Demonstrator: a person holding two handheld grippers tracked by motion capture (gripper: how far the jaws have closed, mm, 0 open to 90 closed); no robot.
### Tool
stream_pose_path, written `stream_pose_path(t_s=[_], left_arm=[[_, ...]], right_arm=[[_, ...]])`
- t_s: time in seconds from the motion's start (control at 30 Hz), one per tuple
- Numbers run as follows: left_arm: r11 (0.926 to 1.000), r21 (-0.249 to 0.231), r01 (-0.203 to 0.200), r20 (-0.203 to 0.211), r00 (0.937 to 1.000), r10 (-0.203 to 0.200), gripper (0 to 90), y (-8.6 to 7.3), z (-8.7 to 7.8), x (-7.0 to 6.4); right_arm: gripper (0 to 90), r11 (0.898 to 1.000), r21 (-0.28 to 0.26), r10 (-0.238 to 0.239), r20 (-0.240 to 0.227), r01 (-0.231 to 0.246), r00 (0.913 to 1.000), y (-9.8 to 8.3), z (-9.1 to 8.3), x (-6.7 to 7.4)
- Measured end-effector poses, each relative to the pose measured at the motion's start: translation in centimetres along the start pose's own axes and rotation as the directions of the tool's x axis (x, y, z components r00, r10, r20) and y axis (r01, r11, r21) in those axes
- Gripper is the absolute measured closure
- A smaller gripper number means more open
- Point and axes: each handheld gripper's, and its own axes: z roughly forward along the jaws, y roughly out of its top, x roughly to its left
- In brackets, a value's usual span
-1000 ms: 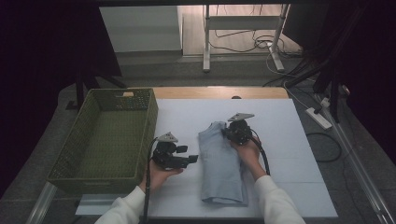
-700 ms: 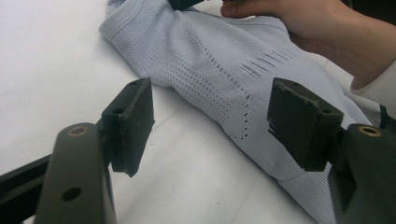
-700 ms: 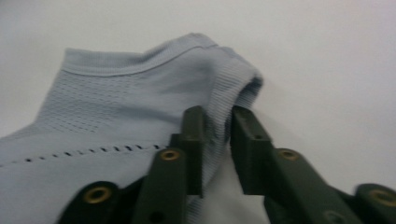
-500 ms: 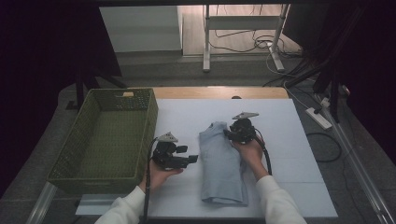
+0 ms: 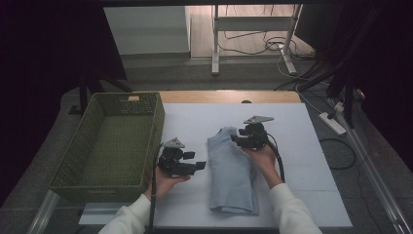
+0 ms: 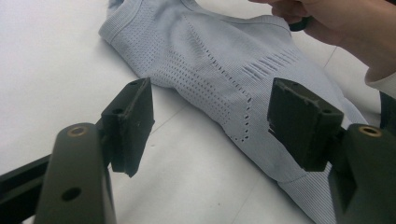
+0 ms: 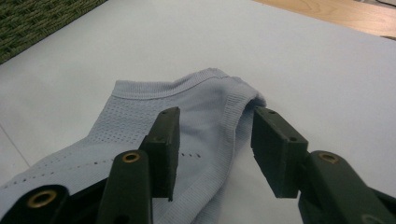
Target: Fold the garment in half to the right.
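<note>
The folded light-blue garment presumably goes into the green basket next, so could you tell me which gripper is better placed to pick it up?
Probably the left gripper: open, beside the garment on the basket side. The right gripper, jaws just opened, rests over its far end.

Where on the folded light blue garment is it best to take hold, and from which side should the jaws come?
Probably the ribbed edge at the far end of the light blue garment. It humps slightly off the white table cover there, while the rest lies flat. The right gripper, whose jaws have just been opening and now straddle that fold without pressing it, could come from the near right side, low.
</note>
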Motion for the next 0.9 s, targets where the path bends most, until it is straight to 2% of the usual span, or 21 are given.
stream_pose_path(t_s=[0.13,0.53,0.63,0.8,0.9], left_arm=[[1.0,0.0,-0.001,-0.001,1.0,0.001,32.2,0.0,0.0,0.0],[1.0,-0.009,0.002,-0.005,1.0,-0.002,32.2,0.0,-0.1,0.1],[0.9999,-0.012,0.005,-0.005,1.0,-0.005,32.2,-0.1,-0.2,0.2],[0.9998,-0.018,0.008,-0.006,1.0,-0.008,32.2,0.0,-0.4,0.2],[0.9998,-0.018,0.006,-0.006,1.0,-0.006,32.2,0.0,-0.3,0.2]], right_arm=[[51.2,1.0,-0.008,0.012,-0.016,-0.012,0.9998,0.0,-0.7,0.0],[48.7,1.0,-0.023,-0.01,-0.049,0.009,0.9987,0.1,-2.5,1.2],[47.6,0.999,-0.038,-0.016,-0.067,0.014,0.9976,-0.1,-3.3,1.3],[47.7,0.998,-0.065,0.005,-0.082,-0.01,0.9966,-0.6,-5.0,1.3],[51.1,0.997,-0.072,0.007,-0.098,-0.014,0.9952,-0.8,-6.0,1.7]])
